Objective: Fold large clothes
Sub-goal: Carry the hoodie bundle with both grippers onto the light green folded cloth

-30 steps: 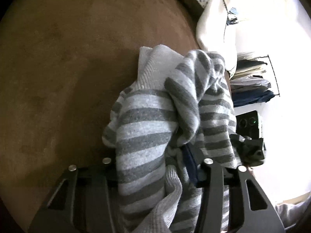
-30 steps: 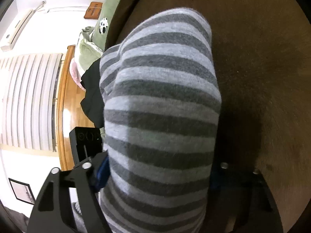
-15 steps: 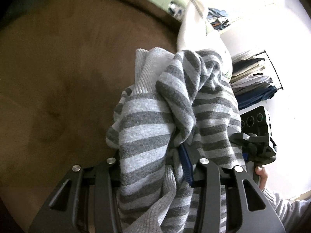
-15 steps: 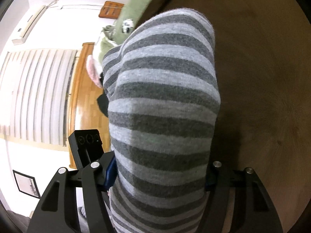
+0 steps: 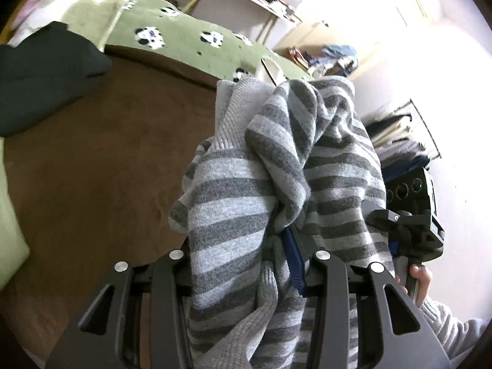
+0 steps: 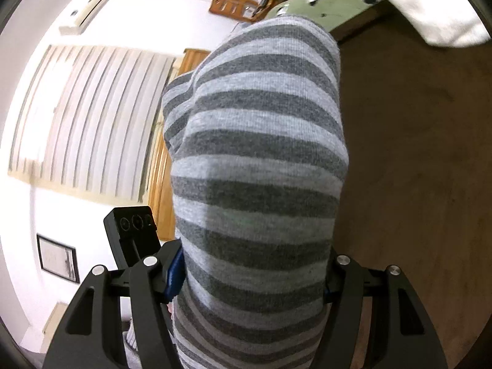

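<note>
Left gripper [image 5: 246, 255], at the bottom centre of its own view: jaws closed on a bunch of the grey striped sweater [image 5: 276, 190], which fills the gap between the black fingers [image 5: 326, 279] and rises in folds to the middle of the frame. A plain ribbed edge of the garment shows at its upper left.

Right gripper [image 6: 252, 276], at the bottom centre of its own view: jaws closed on the same sweater [image 6: 258, 166], whose fabric bulges up as a smooth rounded mass across the centre of the frame and hides the fingertips.

In the left view the right gripper [image 5: 409, 215] appears at the right edge, just beside the sweater, with a hand [image 5: 418, 279] on its handle.

Background: brown blanket [image 5: 92, 166] at left and centre; dark garment [image 5: 40, 77] at upper left; green panda-print cover [image 5: 184, 40] along the top. In the right view, blinds [image 6: 86, 117] at left, an air conditioner [image 6: 92, 3] at upper left, and a framed picture [image 6: 57, 258] at lower left.
</note>
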Available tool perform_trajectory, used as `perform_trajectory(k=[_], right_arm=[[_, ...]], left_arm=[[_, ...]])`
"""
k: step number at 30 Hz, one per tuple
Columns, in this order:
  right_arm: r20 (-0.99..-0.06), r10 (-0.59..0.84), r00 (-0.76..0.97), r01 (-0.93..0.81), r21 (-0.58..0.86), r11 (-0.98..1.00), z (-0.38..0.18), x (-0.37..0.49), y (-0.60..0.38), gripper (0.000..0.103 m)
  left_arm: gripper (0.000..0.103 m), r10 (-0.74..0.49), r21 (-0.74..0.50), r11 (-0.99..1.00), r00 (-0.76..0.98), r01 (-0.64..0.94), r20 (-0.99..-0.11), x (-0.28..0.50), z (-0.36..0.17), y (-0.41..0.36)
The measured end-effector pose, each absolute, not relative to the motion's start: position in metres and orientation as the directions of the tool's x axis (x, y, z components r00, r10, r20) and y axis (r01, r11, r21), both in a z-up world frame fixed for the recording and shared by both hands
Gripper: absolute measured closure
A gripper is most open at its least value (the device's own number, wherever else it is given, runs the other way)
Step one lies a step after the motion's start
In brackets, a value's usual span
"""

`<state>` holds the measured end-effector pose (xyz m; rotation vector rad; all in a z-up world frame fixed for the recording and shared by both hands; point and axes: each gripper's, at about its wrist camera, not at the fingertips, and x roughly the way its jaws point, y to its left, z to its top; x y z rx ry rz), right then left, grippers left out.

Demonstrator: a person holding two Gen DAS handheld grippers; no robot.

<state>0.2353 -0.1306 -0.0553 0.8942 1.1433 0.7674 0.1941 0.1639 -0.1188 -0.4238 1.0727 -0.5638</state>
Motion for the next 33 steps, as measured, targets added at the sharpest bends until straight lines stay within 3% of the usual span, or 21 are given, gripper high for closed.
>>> perform_trajectory(k=[5,17,33], right_arm=[[-0.422,0.885,0.2,-0.124,0.885,0.45,-0.03,0.238,-0.108,0.039],[-0.435,0.896,0.089,-0.187,0.876,0.444,-0.034,0.231,-0.089,0.039],[-0.441,0.892,-0.1,-0.278,0.873,0.4,-0.038,0.283,0.098,0.039]], left_arm=[[0.06,-0.616,-0.601,0.778,0.412,0.183,-0.672,0.16,-0.105,0.178],[0.06,-0.554,-0.615,0.786,0.514,0.064,-0.655,0.116,-0.11,0.242],[0.06,-0.44,-0.596,0.799,0.594,-0.082,-0.673,0.124,-0.107,0.418]])
